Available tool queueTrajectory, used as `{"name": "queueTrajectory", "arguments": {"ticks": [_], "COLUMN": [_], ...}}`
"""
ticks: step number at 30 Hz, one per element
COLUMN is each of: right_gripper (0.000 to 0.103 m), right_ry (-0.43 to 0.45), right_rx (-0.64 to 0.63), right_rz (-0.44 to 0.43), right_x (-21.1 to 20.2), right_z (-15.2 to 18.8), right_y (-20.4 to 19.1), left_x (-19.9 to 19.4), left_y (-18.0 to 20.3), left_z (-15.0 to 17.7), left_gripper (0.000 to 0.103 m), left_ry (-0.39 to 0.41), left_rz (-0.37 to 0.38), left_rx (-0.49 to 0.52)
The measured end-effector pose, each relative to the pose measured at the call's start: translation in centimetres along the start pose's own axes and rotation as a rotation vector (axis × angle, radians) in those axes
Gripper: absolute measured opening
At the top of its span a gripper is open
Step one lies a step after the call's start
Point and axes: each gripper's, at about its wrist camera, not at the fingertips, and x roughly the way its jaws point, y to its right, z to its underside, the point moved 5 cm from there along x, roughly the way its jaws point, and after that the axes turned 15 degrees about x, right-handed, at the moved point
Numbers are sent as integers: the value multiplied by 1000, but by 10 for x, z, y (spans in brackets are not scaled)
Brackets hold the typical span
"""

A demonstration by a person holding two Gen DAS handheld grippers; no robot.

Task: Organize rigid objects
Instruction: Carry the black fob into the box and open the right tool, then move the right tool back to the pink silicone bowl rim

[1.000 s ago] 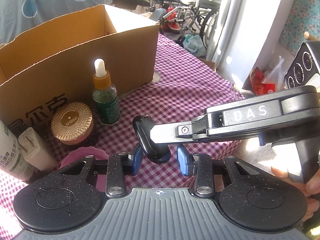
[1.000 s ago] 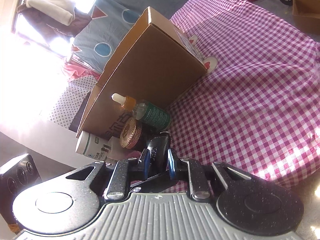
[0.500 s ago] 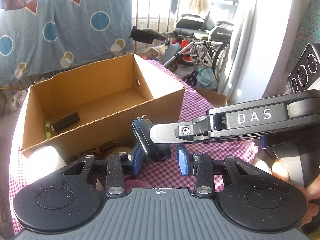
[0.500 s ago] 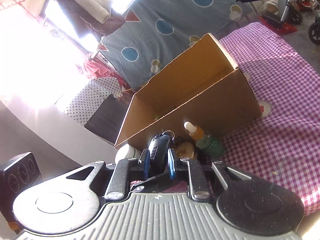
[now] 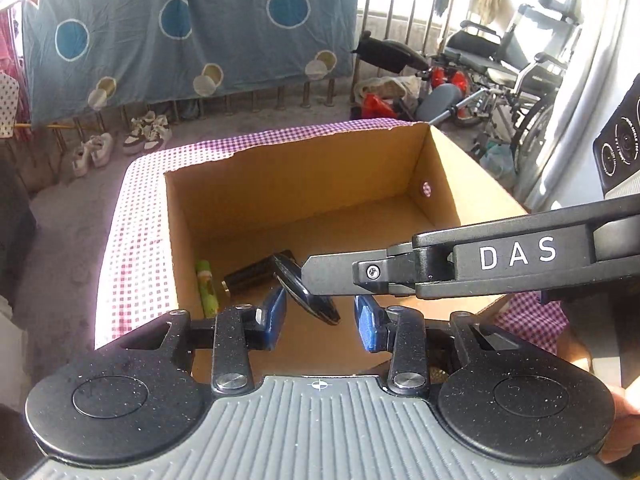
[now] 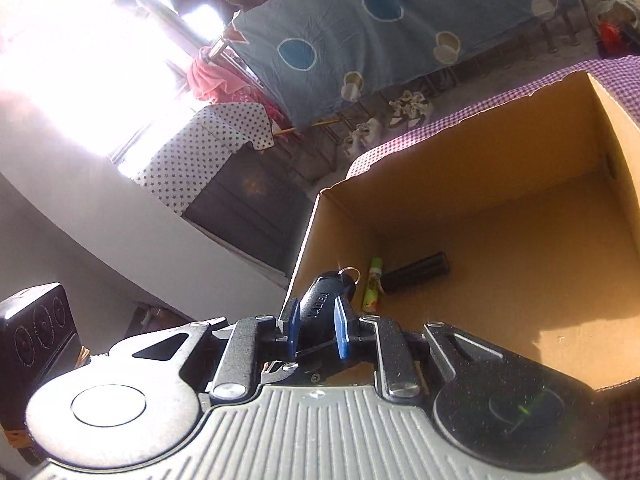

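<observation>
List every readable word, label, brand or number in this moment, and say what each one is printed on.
"DAS": white letters on the right gripper arm, seen from the left wrist.
"YADEA", roughly: raised letters on the black key fob in the right gripper; somewhat blurred.
Green tube in the cardboard box: label too small to read.
Black device with dials: ring markings unreadable.

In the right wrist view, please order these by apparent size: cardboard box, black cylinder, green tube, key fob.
1. cardboard box
2. key fob, enlarged by nearness, held in the right gripper
3. black cylinder
4. green tube
</observation>
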Motion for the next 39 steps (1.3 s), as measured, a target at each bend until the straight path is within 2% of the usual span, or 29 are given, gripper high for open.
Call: {"name": "queueTrajectory", "arguments": {"ticks": [4, 9, 19, 24, 30, 35, 39], "right_gripper": [21, 21, 21, 22, 22, 22, 23], "right_ry": [-9, 13, 144, 206, 208, 160, 126], "right_rx": [3, 19, 21, 42, 111, 185, 212], "right_rz": [63, 43, -39, -51, 10, 92, 130], "right_x": [19, 5, -96, -145, -163, -143, -125], "right_z": [-2, 1, 33, 64, 108, 141, 152], "right_y": [10, 13, 8, 21, 60, 99, 114], "left_x": [13, -3, -65, -85, -81, -60, -45], "left_y": [-12, -18, -12, 5, 39, 74, 91], "left_z": [11, 12, 14, 30, 70, 106, 118], "left_gripper": [40, 43, 51, 57, 65, 67, 67], "left_ry": [-53, -7, 129, 154, 90, -9, -55], "left_rz": [-59, -50, -44, -11, 101, 173, 204], "left_rx": [12, -15, -52, -47, -30, 19, 29]}}
